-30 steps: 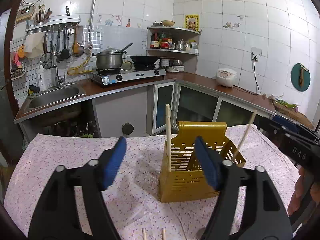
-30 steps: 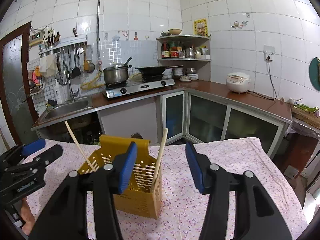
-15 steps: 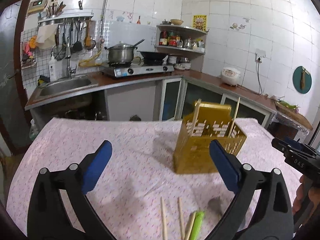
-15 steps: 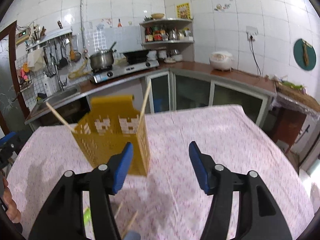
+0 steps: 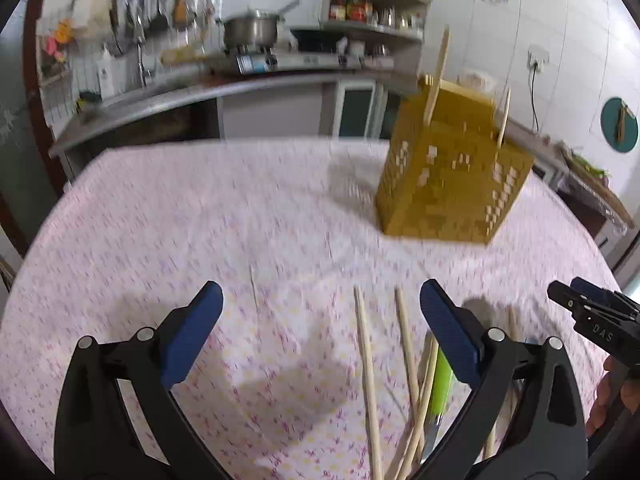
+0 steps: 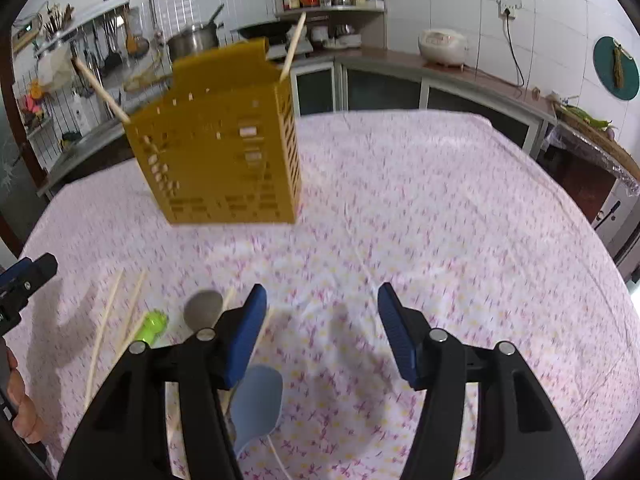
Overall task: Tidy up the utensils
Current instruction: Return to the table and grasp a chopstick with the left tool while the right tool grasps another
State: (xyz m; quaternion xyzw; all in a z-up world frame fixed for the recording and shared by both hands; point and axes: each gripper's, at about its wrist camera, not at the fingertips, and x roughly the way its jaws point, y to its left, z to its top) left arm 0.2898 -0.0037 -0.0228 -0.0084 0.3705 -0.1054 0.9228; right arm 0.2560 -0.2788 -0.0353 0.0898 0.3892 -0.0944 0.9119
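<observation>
From the left wrist, the right gripper [image 5: 576, 300] at the right edge reads "DAS". The left gripper [image 5: 320, 328] is spread wide, holding nothing. Loose chopsticks [image 5: 366, 360] lie lengthwise toward the yellow basket [image 5: 448, 176] standing farther back on the tablecloth [image 5: 200, 220]. From the right wrist, the right gripper [image 6: 320, 328] gapes empty; two chopsticks [image 6: 294, 46] lean from the basket [image 6: 224, 152], a spoon [image 6: 203, 310] near the left finger.
</observation>
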